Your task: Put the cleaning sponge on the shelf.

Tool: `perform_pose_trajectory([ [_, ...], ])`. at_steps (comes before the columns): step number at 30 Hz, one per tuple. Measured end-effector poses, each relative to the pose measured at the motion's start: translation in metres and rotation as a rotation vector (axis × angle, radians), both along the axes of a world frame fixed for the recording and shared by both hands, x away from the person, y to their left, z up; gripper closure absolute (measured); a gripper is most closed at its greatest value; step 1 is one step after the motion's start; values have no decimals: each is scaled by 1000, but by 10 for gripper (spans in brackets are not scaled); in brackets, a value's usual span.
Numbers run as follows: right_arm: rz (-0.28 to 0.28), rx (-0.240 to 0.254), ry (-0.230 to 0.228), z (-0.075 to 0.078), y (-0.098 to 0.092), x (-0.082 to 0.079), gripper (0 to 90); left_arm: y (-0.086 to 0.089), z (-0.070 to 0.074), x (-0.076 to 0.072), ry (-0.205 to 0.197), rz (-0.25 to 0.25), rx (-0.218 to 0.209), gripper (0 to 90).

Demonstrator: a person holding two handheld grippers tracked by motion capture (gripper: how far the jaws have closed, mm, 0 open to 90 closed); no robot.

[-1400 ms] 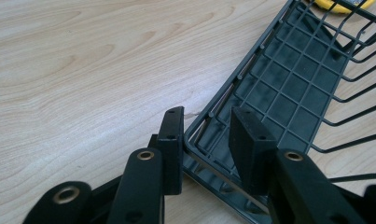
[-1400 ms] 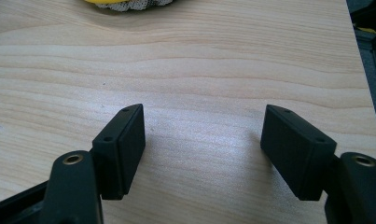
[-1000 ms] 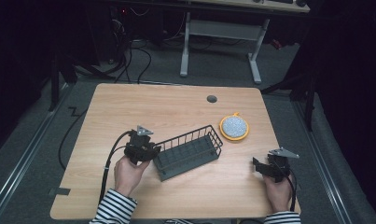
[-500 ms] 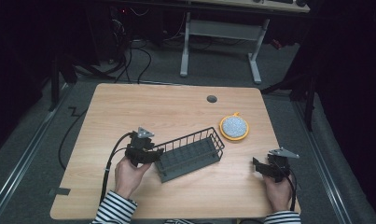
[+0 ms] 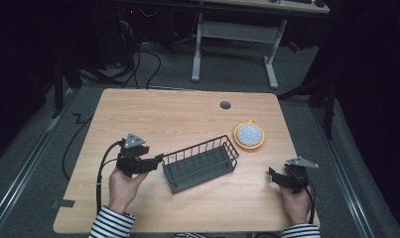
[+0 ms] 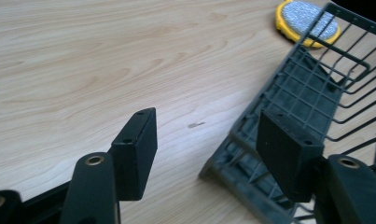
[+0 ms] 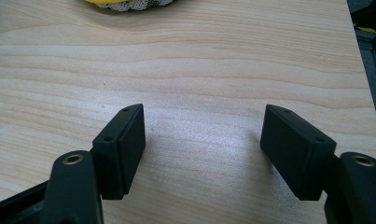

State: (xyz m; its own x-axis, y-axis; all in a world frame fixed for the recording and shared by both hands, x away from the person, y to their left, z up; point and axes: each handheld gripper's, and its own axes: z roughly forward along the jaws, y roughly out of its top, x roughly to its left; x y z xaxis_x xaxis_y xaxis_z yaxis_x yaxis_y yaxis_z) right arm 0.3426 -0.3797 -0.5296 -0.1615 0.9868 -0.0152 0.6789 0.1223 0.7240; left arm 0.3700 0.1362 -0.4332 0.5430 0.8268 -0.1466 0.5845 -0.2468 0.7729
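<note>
Left gripper is letting go of the wire basket, jaws just opening with nothing between; right gripper is idling wide and empty; next probably clearing away.

The wooden tabletop is evenly and fairly brightly lit from above, while the floor and furniture around it sink into deep shadow and near black. The high view is soft and slightly grainy, without glare. In both gripper views the wood grain is sharp, the close black jaws are a little soft, and faint diffuse shadows lie on the tabletop beneath them.
</note>
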Motion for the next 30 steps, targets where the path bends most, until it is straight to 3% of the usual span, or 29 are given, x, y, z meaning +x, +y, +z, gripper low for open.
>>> perform_pose_trajectory([
  [3, -3, 6, 2, 0, 0, 0, 315, 11, -5, -1, -2, 31, -6, 393],
  [7, -3, 10, 1, 0, 0, 0, 318, 25, -19, -2, 0, 81, 13, 390],
  [12, -3, 7, 2, 0, 0, 0, 316, 37, -37, -3, 5, 130, 7, 373],
  [22, 22, 4, 2, 0, 1, 0, 301, 50, -62, -2, 12, 198, 17, 361],
  [30, 5, 32, 5, 2, -4, 0, 374, 56, -81, 0, 17, 242, 46, 357],
])
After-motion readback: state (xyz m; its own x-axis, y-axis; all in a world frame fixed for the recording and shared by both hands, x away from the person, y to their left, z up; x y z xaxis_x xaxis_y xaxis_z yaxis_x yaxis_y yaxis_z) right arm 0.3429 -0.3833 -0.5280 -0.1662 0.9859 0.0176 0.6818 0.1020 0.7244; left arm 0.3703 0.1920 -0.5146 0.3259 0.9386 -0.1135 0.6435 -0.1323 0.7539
